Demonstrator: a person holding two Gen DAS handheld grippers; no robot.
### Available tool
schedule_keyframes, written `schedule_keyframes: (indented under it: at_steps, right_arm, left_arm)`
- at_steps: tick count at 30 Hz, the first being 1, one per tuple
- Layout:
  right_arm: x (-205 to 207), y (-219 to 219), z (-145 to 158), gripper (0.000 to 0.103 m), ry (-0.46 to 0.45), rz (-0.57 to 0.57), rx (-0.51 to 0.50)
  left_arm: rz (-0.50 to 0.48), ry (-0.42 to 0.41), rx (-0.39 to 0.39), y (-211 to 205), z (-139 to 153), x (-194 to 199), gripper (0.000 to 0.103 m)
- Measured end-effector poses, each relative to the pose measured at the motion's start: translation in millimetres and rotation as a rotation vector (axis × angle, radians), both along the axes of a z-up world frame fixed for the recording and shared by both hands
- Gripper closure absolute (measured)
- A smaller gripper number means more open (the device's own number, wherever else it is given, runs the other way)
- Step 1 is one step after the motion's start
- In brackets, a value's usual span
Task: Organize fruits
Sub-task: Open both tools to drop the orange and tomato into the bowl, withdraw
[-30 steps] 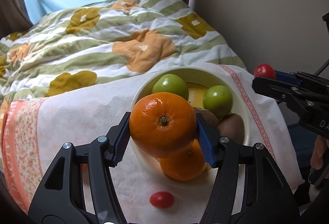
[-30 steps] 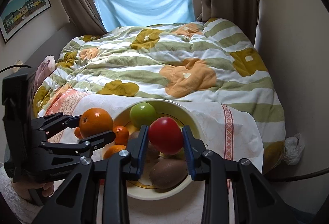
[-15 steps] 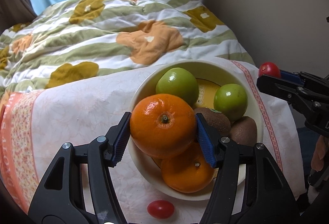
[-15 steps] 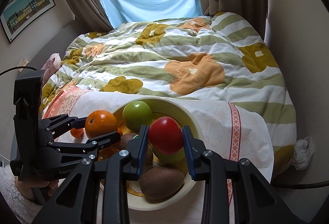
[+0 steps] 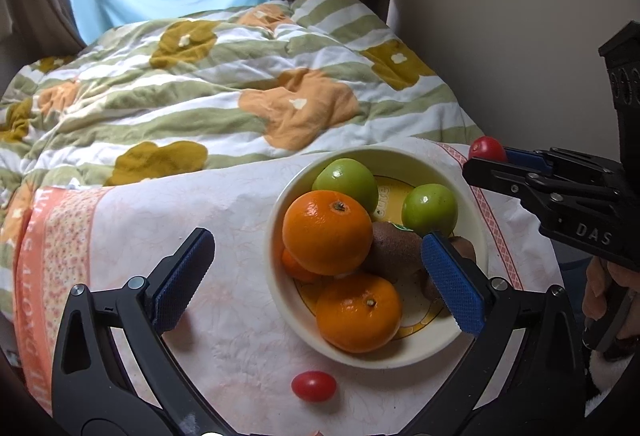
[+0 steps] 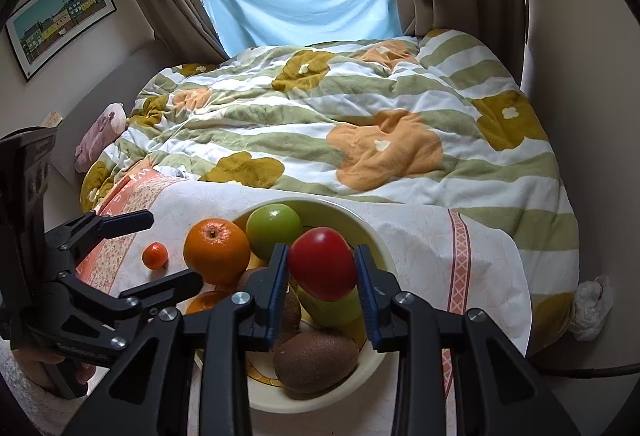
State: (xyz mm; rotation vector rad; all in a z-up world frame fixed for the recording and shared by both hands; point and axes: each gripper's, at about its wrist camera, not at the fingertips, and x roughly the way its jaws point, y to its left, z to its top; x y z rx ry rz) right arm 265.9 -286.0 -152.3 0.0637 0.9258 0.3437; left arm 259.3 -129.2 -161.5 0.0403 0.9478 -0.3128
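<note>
The dimpled, glossy orange sat atop the fruit in the round cream bowl, free of my left gripper, whose ribbed blue fingers were spreading wide. My right gripper pinched a smooth red tomato above the bowl. A crinkled white cloth covered the desk, beside a quilted floral bed.

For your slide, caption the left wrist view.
Left gripper opening above bowl of oranges, green fruit, kiwis.
</note>
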Motion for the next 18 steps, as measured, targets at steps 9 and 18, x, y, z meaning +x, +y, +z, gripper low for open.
schedule_keyframes:
  at_steps: [9,18]
  right_arm:
    - [14.1,11.1,-6.4,0.073,0.016,0.077,0.001]
    - [27.4,21.8,-28.3,0.073,0.037,0.172,0.004]
  left_arm:
    - [0.047,-0.002,0.037,16.1,8.7,-22.9,0.0]
    - [0.131,0.045,0.039,46.6,-0.2,-35.4,0.0]
